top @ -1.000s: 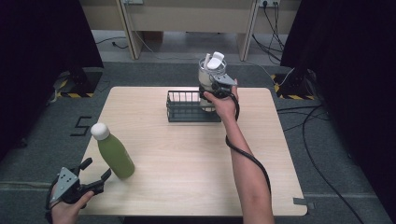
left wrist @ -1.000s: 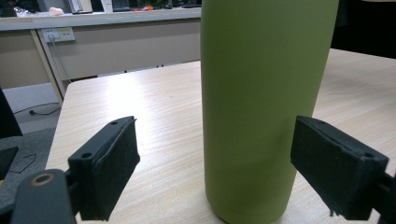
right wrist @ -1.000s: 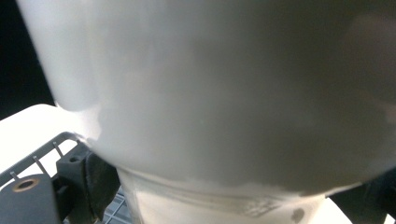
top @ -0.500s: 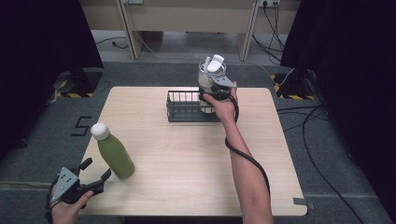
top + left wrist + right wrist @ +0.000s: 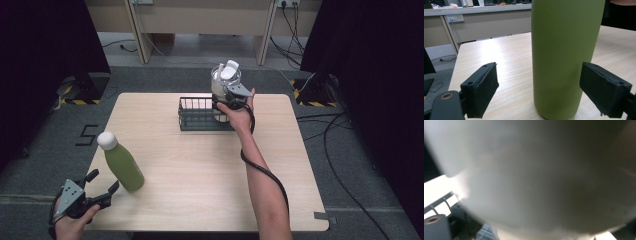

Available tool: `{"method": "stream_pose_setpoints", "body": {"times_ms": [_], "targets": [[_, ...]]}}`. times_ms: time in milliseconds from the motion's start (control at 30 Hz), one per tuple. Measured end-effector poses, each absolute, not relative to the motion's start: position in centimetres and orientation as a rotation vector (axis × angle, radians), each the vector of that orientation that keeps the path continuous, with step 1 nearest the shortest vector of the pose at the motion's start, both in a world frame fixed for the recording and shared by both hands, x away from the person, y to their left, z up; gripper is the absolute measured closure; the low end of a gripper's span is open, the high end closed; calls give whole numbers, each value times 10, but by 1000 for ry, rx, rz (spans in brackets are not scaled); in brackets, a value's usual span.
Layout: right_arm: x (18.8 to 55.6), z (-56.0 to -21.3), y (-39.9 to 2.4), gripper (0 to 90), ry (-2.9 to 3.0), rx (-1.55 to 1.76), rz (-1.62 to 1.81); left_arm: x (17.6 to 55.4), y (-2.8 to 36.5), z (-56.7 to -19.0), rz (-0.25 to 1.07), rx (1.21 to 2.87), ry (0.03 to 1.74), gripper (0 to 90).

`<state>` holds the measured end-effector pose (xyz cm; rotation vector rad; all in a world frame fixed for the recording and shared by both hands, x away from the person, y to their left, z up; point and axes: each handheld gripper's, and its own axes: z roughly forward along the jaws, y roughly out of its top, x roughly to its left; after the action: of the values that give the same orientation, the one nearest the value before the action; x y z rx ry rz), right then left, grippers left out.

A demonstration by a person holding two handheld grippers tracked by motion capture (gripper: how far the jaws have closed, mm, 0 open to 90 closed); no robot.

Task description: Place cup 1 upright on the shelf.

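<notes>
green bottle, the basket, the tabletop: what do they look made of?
Green bottle: likely powder-coated metal, judging by the even matte olive skin with no seam or label; coated plastic is possible. Its white cap looks like smooth plastic.
Basket: thin dark rods in an open grid, so probably painted or coated steel wire.
Tabletop: pale wood grain with a soft sheen, probably laminate or veneer.

One wooden table [image 5: 200, 190] carries three things: one green bottle [image 5: 121, 165] with one white cap [image 5: 106, 139], one black wire basket [image 5: 197, 114], and one white lidded jar [image 5: 225, 80] at the basket's far right end. Two hand-held grippers, left [image 5: 102, 189] and right [image 5: 227, 97], and two forearms come in
</notes>
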<state>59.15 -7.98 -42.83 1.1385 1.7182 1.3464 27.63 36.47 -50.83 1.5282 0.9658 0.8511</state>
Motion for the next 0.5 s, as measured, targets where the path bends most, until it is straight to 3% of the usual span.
{"method": "stream_pose_setpoints", "body": {"times_ms": [133, 500], "targets": [[590, -426, -78, 4, 1726, 1120, 1342, 276, 365, -508, 852, 1529, 965, 142], [583, -420, -83, 1, 1740, 1105, 1336, 276, 364, -508, 854, 1529, 965, 142]]}}
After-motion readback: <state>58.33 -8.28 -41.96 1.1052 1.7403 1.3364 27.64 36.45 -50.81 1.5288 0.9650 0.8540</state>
